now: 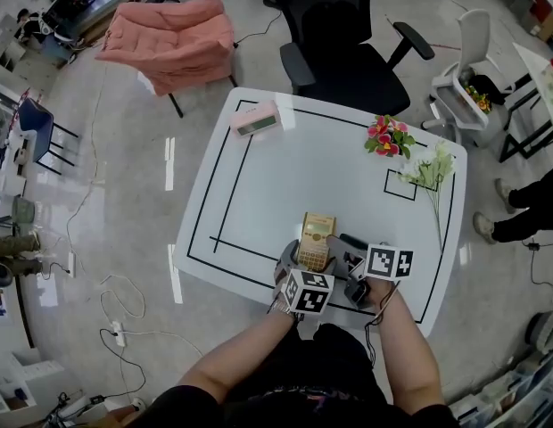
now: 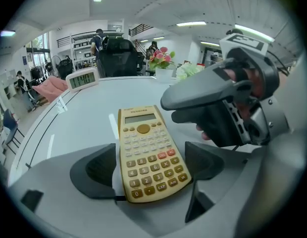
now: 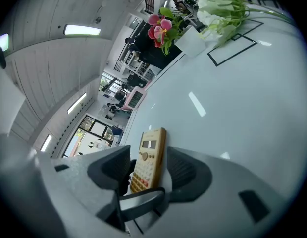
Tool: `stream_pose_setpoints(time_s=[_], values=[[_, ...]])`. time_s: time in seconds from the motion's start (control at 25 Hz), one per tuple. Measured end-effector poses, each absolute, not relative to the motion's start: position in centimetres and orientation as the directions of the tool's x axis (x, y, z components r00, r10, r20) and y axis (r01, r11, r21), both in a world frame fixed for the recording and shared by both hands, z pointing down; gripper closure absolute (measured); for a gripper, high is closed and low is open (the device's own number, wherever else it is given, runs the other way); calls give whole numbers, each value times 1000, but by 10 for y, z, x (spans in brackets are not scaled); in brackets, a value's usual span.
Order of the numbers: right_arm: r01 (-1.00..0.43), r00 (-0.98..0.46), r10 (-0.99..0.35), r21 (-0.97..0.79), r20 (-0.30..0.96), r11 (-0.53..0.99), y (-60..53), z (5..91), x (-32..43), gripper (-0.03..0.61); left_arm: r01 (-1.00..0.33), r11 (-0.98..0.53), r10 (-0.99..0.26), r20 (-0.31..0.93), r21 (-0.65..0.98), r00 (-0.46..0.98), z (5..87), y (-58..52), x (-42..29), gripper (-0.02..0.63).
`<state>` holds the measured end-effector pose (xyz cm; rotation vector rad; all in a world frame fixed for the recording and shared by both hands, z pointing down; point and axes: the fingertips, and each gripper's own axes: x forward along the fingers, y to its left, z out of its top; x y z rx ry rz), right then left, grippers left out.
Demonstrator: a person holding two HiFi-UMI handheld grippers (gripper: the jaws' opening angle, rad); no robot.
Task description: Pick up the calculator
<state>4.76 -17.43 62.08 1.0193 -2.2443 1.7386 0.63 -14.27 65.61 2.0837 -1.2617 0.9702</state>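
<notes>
Beige-gold plastic calculator [image 2: 143, 133] lies flat near the front edge of the white table [image 1: 259, 185], its long axis in line with the left gripper [image 2: 152, 165], whose wide-apart jaws straddle its near end untouched; the right gripper [image 3: 149, 170], also open, faces it side-on.

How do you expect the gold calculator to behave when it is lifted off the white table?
The calculator looks like thin hard plastic, so probably stiff and light. On the glossy table it may slide when nudged rather than tip.
</notes>
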Motion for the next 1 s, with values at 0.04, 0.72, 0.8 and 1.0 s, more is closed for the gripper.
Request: stream_pose_setpoints(time_s=[0.04, 0.72, 0.8, 1.0], values=[[-573, -764, -430, -812, 481, 111, -174, 620, 48, 345, -899, -433, -536, 785, 59, 310, 656, -143, 6, 192], [-561, -772, -425, -821, 472, 107, -173, 619, 41, 345, -873, -330, -518, 704, 359, 486, 640, -149, -3, 224], [-563, -772, -419, -820, 478, 103, -174, 621, 38, 345, -861, -331, -512, 693, 387, 508, 639, -149, -4, 224], [-566, -774, -397, -820, 493, 85, -177, 626, 26, 345, -824, -342, -492, 661, 452, 567, 635, -148, -6, 224]])
